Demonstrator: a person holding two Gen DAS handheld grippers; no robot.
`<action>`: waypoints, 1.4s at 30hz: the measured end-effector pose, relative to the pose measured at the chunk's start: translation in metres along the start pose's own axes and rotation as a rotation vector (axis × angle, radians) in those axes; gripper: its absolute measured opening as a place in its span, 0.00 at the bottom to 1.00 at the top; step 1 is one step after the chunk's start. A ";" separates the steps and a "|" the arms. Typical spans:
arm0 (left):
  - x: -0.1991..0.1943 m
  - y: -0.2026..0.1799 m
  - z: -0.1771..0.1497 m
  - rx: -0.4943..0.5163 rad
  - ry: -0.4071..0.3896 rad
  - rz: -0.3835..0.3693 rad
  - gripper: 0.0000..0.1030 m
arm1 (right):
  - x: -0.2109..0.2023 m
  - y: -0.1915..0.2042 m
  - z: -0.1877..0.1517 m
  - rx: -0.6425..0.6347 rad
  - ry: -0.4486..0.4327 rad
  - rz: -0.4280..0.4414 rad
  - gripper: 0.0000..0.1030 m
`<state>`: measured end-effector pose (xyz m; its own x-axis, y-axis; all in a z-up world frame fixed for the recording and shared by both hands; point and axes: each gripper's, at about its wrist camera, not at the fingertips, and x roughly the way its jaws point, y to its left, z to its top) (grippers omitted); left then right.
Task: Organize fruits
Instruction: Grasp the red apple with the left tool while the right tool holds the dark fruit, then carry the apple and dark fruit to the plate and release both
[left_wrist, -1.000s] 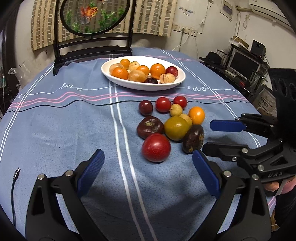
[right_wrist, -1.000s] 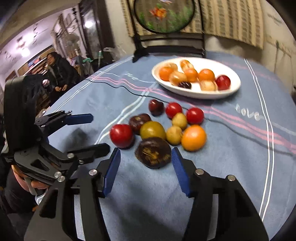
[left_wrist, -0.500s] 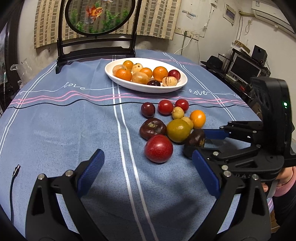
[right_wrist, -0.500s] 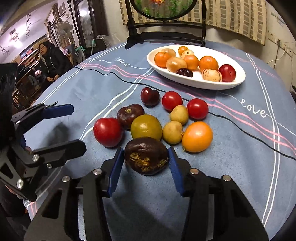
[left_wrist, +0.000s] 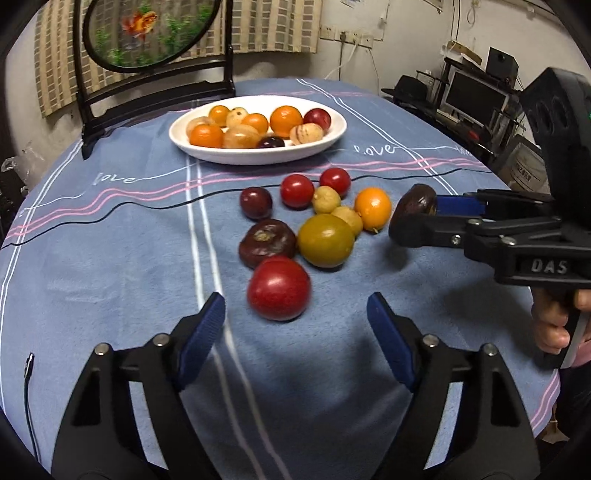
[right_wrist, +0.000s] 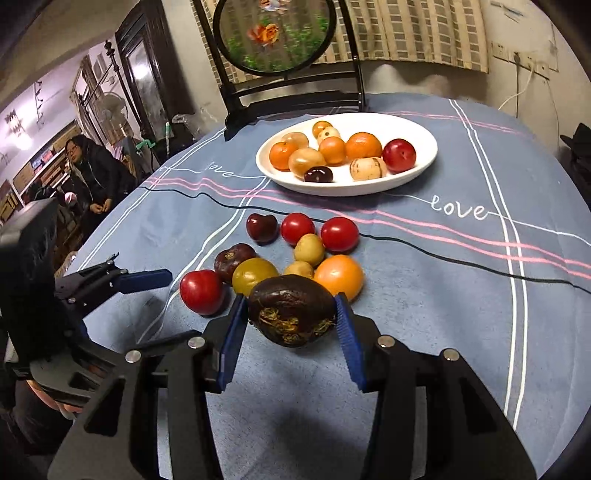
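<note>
My right gripper (right_wrist: 290, 301) is shut on a wrinkled dark purple fruit (right_wrist: 291, 310) and holds it just above the blue tablecloth; in the left wrist view this fruit (left_wrist: 413, 206) hangs right of the pile. Several loose fruits lie mid-table, among them a red tomato (left_wrist: 279, 288), a dark brown one (left_wrist: 266, 242), an olive-green one (left_wrist: 325, 240) and an orange one (left_wrist: 372, 208). My left gripper (left_wrist: 294, 301) points at the red tomato with its jaws closing. The tomato sits just beyond the blue pads (left_wrist: 207, 325), untouched. A white plate (left_wrist: 258, 158) of fruit stands behind.
A black chair with a round painted back (left_wrist: 155, 33) stands behind the plate. A desk with a monitor (left_wrist: 472, 96) is off to the right. A person (right_wrist: 88, 173) sits in the room beyond the table's left edge. A thin cable (left_wrist: 27, 365) lies near the left edge.
My right gripper closed on the dark purple fruit and lifted it off the cloth, away from the pile. My left gripper's jaws narrowed and came closer to the red tomato.
</note>
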<state>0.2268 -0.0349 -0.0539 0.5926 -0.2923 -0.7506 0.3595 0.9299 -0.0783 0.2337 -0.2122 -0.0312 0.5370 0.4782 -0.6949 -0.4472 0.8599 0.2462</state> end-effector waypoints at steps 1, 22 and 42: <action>0.003 0.000 0.001 -0.005 0.008 -0.003 0.72 | -0.002 0.000 -0.001 -0.003 -0.004 0.002 0.47; 0.024 0.012 0.011 -0.089 0.063 0.032 0.41 | -0.012 0.007 -0.004 -0.012 -0.022 0.025 0.47; -0.010 0.014 0.014 -0.070 -0.034 -0.037 0.39 | -0.009 0.005 0.000 -0.009 -0.022 0.083 0.47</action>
<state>0.2357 -0.0215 -0.0383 0.6045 -0.3332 -0.7236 0.3313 0.9312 -0.1520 0.2267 -0.2119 -0.0232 0.5134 0.5513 -0.6577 -0.4971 0.8157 0.2957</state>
